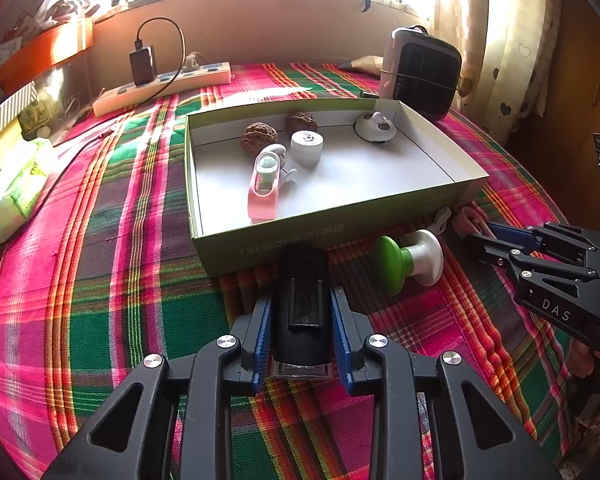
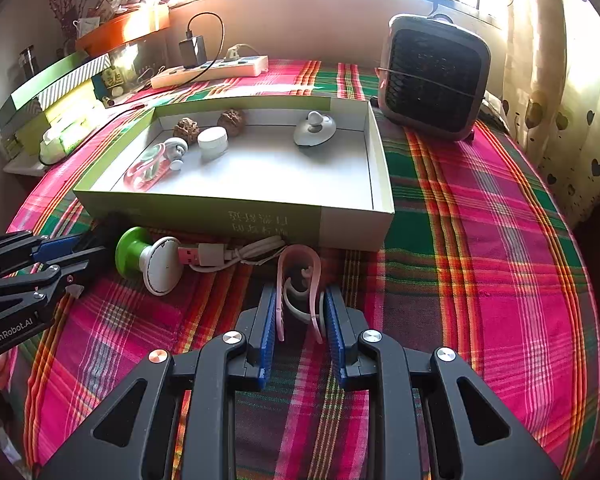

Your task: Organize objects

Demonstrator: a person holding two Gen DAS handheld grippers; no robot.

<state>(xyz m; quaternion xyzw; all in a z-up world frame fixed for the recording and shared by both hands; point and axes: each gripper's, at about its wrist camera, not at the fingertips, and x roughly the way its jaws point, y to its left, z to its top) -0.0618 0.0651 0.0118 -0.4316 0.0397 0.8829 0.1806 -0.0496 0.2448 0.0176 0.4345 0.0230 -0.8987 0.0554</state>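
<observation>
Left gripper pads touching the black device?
Touching. Left wrist view: both blue pads of the left gripper press against the sides of the black device, no gap visible.

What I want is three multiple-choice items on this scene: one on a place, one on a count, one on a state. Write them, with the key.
1. Where is the green-and-white knob?
A. In the box
B. On the heater
C. On the cloth, in front of the box

2. How many walnuts lie in the box?
A. One
B. Two
C. Four

3. What state is the right claw in?
A. Shut on a pink clip
B. Open and empty
C. Shut on a walnut

Key:
1 C: the knob lies outside the box's front wall.
2 B: two brown walnuts sit by the far wall.
3 A: the pads press the clip from both sides.
</observation>
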